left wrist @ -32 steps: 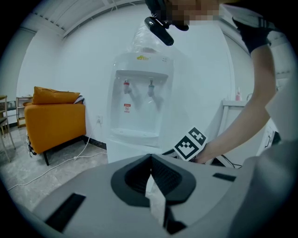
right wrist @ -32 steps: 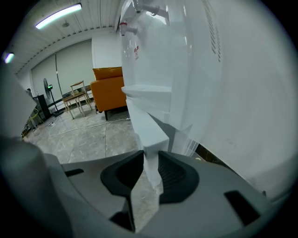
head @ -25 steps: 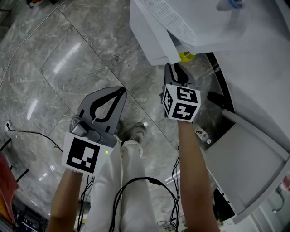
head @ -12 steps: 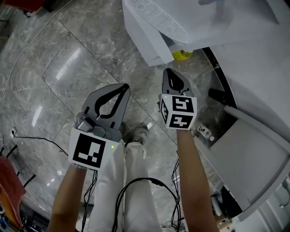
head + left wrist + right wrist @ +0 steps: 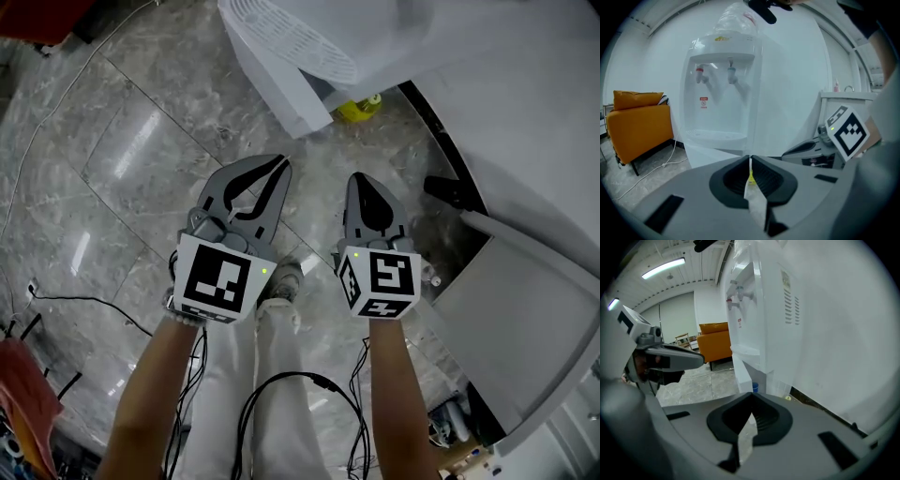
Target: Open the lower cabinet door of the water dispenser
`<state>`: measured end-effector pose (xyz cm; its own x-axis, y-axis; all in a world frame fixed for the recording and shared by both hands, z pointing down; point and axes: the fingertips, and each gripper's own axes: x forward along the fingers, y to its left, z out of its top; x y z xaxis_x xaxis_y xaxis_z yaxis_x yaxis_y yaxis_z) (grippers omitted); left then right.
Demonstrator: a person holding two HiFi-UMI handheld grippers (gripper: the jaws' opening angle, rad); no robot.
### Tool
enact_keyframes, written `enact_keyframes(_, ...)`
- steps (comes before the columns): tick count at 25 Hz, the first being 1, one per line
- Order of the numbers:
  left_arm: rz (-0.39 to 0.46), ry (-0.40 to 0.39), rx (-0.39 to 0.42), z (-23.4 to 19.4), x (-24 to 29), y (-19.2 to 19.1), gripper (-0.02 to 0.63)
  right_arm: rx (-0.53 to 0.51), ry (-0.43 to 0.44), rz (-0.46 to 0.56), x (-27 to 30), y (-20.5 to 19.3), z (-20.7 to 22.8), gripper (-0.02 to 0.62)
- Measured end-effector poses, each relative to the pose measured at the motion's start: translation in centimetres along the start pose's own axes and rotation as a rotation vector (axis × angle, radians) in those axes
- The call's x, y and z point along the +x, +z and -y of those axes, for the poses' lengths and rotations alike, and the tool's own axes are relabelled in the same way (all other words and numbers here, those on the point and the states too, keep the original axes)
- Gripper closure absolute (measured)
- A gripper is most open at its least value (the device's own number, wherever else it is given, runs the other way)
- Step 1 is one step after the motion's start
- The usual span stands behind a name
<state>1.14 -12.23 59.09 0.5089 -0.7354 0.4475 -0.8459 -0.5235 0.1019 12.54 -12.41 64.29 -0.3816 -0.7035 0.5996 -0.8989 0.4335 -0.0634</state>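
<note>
So the right gripper [image 5: 362, 180] was up at the bottom corner of the dispenser [image 5: 723, 89] a second ago, right by the little yellow thing [image 5: 357, 108] on the floor [image 5: 141, 141]. Now it's pulled back to the middle of the head view, jaws pressed together with nothing in them. The left gripper [image 5: 278, 164] has slid up next to it and is also closed and empty; the pale sliver between its jaws is just background showing through.

The dispenser sits along the top of the head view, and the door [image 5: 277, 89] is the white panel under the drip tray, upper middle. To me it looks swung out from the body. The right gripper view also shows a panel sticking out low down, but I can't be 100% sure from these angles.

With neither gripper touching it, my guess is the pull is done and the task is basically finished.
</note>
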Motion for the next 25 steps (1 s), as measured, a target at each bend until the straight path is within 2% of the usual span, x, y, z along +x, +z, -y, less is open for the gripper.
enact_keyframes(4,-0.02,0.037,-0.058,-0.2,2.3,-0.5,0.533,0.018,-0.015,0.026,-1.9,0.6,1.0,0.592)
enact_keyframes(9,-0.057,0.126,-0.176,-1.4,5.0,-1.3,0.446,0.043,-0.027,0.052,-3.5,1.1,2.1,0.591)
enact_keyframes(11,-0.078,0.153,-0.2,-1.6,6.0,-1.7,0.411,0.044,-0.029,0.058,-3.9,1.2,2.4,0.592)
enact_keyframes(18,-0.15,0.229,-0.203,-1.4,8.6,-3.3,0.359,0.052,-0.035,0.065,-4.9,0.9,3.6,0.592)
enact_keyframes(25,-0.189,0.295,-0.199,-2.3,10.2,-4.1,0.35,0.067,-0.044,0.062,-5.6,0.1,4.4,0.592)
